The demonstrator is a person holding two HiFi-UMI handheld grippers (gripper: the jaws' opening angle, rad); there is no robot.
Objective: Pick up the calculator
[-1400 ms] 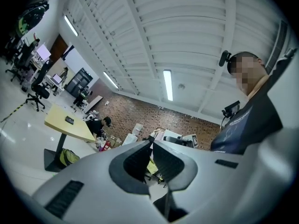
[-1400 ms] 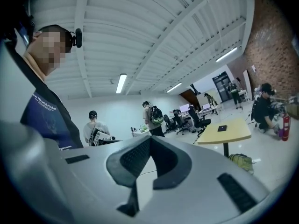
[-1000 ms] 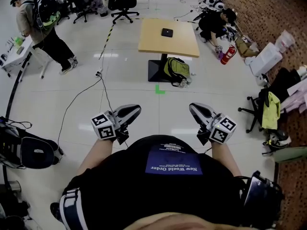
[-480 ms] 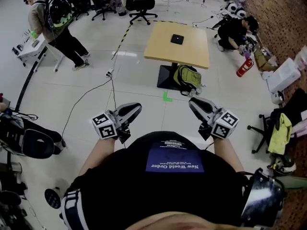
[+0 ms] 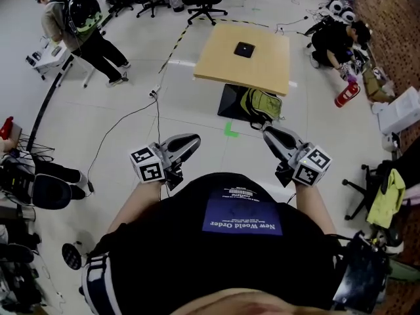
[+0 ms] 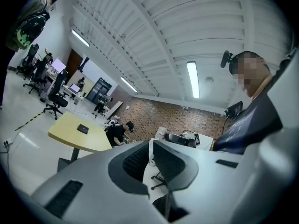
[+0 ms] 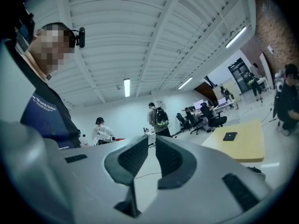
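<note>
Head view: the calculator [image 5: 245, 49] lies flat near the middle of the wooden bench [image 5: 220, 71], well apart from both tools. The left tool [image 5: 192, 140] and right tool [image 5: 268, 132] are held level over the open floor, close to the person's chest. A green backpack [image 5: 261, 104] leans by the bench's base, with a green tape mark [image 5: 230, 130] just before it and a cable [image 5: 125, 120] trailing to the left.

Left gripper view: the left tool [image 6: 150, 149] has its jaws pressed together on nothing. The calculator [image 6: 82, 129] sits on the bench [image 6: 96, 143], far off to the left.

Right gripper view: the right tool [image 7: 152, 149] is likewise closed and empty. The calculator [image 7: 229, 136] lies on the bench [image 7: 245, 149], away to the right.
</note>
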